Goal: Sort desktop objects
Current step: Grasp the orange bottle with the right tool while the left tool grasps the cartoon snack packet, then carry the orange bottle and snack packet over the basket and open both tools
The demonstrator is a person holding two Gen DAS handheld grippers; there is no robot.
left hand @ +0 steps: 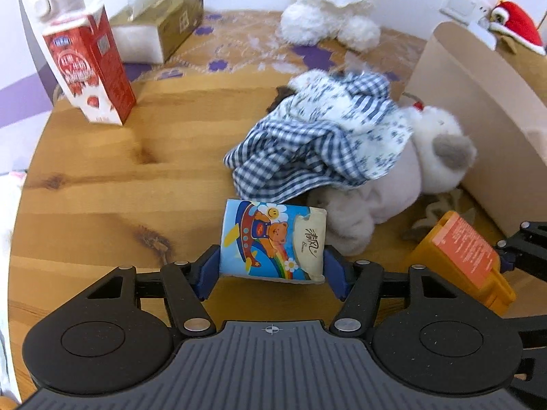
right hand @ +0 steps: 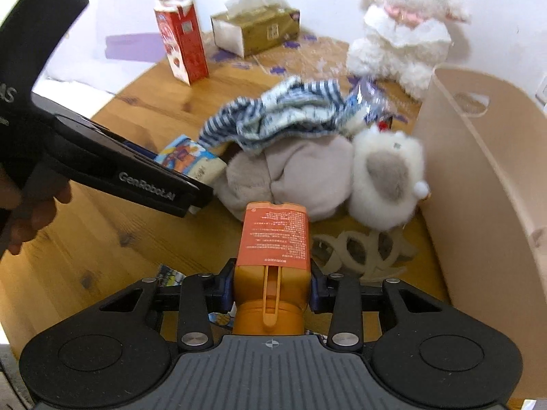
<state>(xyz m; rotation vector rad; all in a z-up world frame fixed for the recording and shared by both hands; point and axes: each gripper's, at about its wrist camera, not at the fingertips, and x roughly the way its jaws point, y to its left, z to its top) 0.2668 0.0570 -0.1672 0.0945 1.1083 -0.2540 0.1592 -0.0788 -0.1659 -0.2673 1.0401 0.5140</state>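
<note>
Clamped between the blue pads of the left gripper (left hand: pixel 271 266) is a tissue pack (left hand: pixel 271 241) printed with a cartoon bear, held just above the wooden table (left hand: pixel 102 177). The right gripper (right hand: pixel 271 292) is closed on an orange bottle (right hand: pixel 273 239), squeezing its body near the cap end, label side up, with the far end pointing toward the toy pile.

From the left wrist view the bottle (left hand: pixel 461 256) appears at the right edge with only a little of the right gripper behind it. The right wrist view shows the left gripper from the side, a hand (right hand: pixel 30 212) on its handle, and the tissue pack (right hand: pixel 191 159) poking out past its fingers. Only this view shows the face of the white lamb toy (right hand: pixel 407 30) and a pale cut-out mat (right hand: pixel 362 249) under the bottle.

Ahead of both tools lies a grey-white plush (left hand: pixel 420 160) draped with checked cloth (left hand: pixel 318 133), next to a beige bin (right hand: pixel 485 177). Farther back stand a red carton (left hand: pixel 89 68) and a tissue box (left hand: pixel 160 24).
</note>
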